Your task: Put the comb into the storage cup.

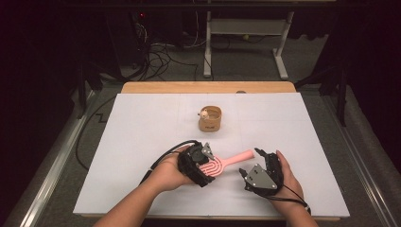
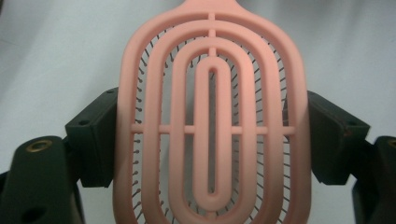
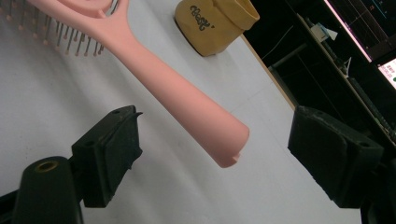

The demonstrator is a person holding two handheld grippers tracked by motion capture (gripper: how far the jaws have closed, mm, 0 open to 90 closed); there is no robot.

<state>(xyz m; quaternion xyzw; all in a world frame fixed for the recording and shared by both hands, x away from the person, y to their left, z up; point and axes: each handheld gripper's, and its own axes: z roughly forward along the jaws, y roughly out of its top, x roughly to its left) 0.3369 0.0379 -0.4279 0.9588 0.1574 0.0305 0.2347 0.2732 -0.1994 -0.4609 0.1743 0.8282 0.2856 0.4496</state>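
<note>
Left gripper (image 1: 201,163) fingers (image 2: 95,140) clamped on the pink hairbrush (image 1: 222,163) head, above the white tabletop (image 1: 142,137). Right gripper (image 1: 259,165) fingers (image 3: 112,149) spread apart, either side of the handle end, not touching it.

Left hand-held gripper (image 1: 204,166) and right hand-held gripper (image 1: 261,166): black bodies, grey three-cornered screwed plates, trailing black cables, brass-ringed holes; forearms bare.

brush (image 2: 212,121) head runs off frame; cup (image 1: 210,118) figure perhaps an animal.
</note>
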